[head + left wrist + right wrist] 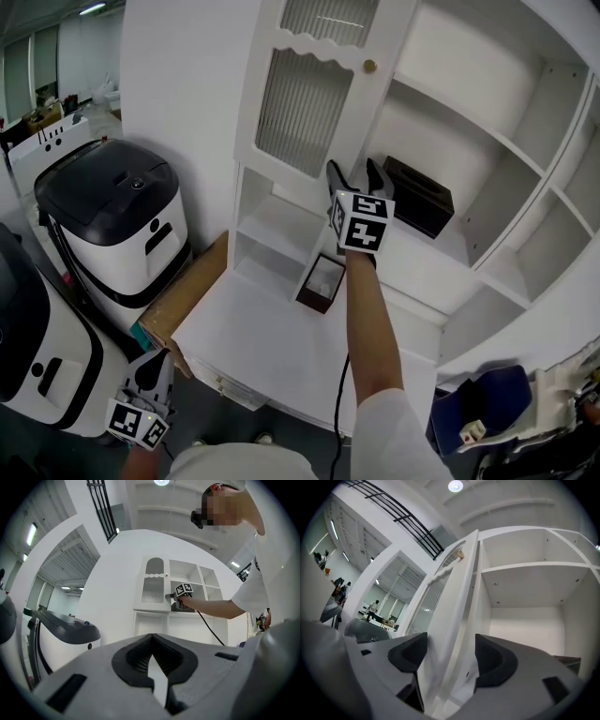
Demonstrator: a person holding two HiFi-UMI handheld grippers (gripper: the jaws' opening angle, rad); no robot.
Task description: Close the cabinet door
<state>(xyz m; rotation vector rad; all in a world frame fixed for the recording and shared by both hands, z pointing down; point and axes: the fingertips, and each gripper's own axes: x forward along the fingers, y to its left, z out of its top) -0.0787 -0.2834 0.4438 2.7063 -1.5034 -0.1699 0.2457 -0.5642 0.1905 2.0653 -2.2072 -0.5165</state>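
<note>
**Door caught at its edge, swing to come**

The left gripper (153,367) is held low and near the body, well apart from the work, its jaws pressed together on nothing. Farther out, the right gripper (354,178) is raised to the lower free edge of the door (300,94), and its jaws are set astride that edge, one pad on each face, in what appears to be a firm pinch. The door, ribbed glass in a white frame with a small knob (369,66), is stood wide open at the left of the cabinet (525,112). Behind the gripper a dark box (419,197) is seen on the shelf.

The step in hand is judged to be the grasp, with the closing not yet begun. Next, the edge would need to be carried in an arc about the hinge toward the shelves. The pinch should be let go before the door meets the frame, lest the inner finger be trapped.
</note>
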